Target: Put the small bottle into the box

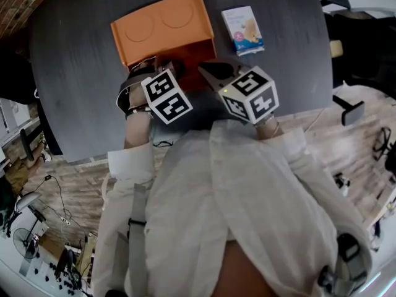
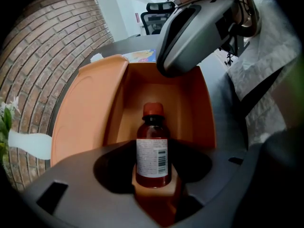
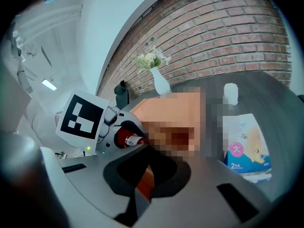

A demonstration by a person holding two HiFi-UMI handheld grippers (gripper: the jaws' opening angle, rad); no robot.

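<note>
A small brown bottle point(image 2: 153, 151) with a red cap and a white label is held by its lower part in my left gripper point(image 2: 153, 182), which is shut on it. The bottle points into the open orange box point(image 2: 187, 103), whose lid point(image 2: 83, 108) lies folded back to the left. In the head view the box point(image 1: 162, 26) sits at the table's middle, with my left gripper point(image 1: 162, 67) at its near opening. My right gripper point(image 1: 213, 73) hovers just right of it, over the box's near right corner, its jaws together and empty. In the right gripper view, the bottle's cap point(image 3: 124, 137) shows beside the right gripper point(image 3: 144, 182).
A blue-and-white packet point(image 1: 242, 30) lies on the dark round table point(image 1: 74, 85) right of the box. A white vase with flowers point(image 3: 159, 82) and a small white object point(image 3: 230, 93) stand at the far edge by the brick wall. An office chair point(image 2: 159, 13) stands beyond the table.
</note>
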